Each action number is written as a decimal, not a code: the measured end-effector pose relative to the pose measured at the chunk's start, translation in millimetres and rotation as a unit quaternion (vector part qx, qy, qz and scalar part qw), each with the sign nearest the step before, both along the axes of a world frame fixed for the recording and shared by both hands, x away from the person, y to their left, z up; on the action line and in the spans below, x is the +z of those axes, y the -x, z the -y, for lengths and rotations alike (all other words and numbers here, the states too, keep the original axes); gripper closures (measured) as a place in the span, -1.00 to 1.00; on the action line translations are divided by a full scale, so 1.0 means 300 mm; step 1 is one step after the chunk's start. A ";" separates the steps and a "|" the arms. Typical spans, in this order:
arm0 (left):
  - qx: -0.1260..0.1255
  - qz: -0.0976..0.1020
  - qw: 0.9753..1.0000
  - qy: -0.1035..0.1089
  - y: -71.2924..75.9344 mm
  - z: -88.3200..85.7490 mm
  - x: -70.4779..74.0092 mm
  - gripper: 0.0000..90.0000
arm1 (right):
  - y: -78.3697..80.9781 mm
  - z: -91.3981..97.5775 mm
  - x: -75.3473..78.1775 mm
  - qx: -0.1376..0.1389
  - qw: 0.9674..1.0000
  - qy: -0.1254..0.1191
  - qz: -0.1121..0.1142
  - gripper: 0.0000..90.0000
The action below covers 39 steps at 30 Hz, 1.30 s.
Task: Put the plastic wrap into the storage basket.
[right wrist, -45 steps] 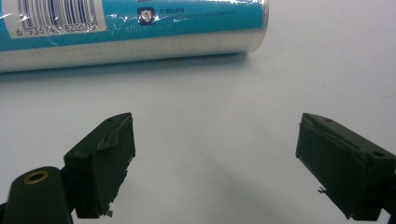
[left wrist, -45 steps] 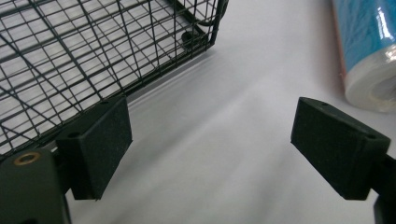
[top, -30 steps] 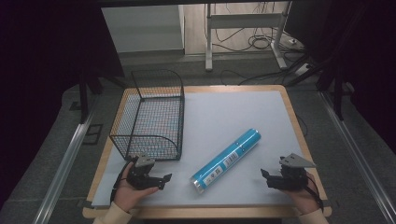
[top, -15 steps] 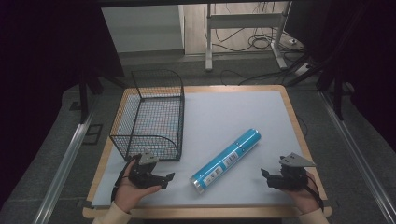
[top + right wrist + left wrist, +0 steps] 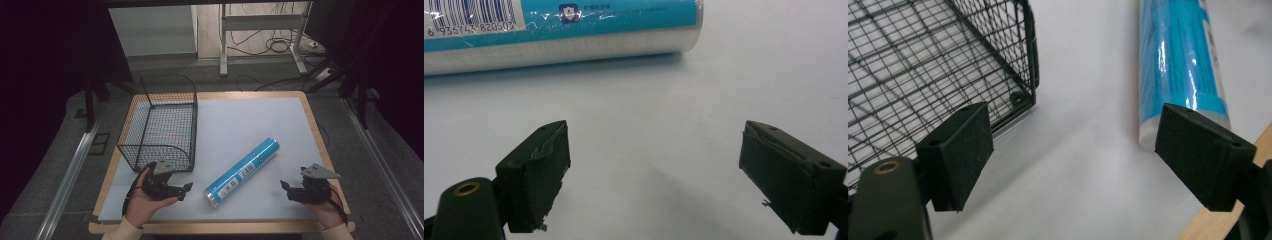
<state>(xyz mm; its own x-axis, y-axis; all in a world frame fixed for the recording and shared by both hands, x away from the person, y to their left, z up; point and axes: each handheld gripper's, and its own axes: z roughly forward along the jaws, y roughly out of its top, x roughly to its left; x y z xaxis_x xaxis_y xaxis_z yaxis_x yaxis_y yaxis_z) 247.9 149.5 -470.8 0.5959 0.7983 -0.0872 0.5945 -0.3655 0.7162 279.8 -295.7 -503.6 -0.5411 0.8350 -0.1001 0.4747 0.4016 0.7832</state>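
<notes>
A blue tube-shaped roll [image 5: 242, 172] with a barcode label lies slantwise on the grey mat [image 5: 240, 120], between my two grippers. My left gripper [image 5: 185, 191] hovers near the front left, pointing right at the roll's near end, just in front of the black wire basket [image 5: 160, 125]. Its jaws have just been closing a little, but they stand open with nothing between them. In the left gripper view, the gripper [image 5: 1083, 155] frames bare mat, with the basket [image 5: 923, 65] at left and the roll [image 5: 1178, 65] at right. My right gripper [image 5: 287, 190] rests open at the front right. In the right gripper view, the gripper [image 5: 664, 175] faces the roll [image 5: 549, 30].
The wooden table edge [image 5: 220, 227] runs close below both hands. The basket holds nothing and stands along the mat's left side. Beyond the table, desk legs and cables [image 5: 260, 45] lie on the floor.
My left gripper has lifted slightly and shifted toward the roll's near end. The right gripper, roll and basket have stayed put.
</notes>
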 end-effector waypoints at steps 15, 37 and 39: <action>-0.025 0.013 1.000 -0.009 -0.016 0.069 0.053 -0.65 | 0.001 0.005 -0.002 -0.010 1.000 -0.001 0.003 -0.70; -0.068 0.009 0.997 -0.026 -0.046 0.182 0.075 -0.66 | 0.004 0.003 -0.001 -0.012 1.000 0.003 0.004 -0.70; -0.073 0.011 0.997 -0.027 -0.045 0.193 0.082 -0.66 | 0.005 0.003 0.000 -0.011 1.000 0.002 0.005 -0.70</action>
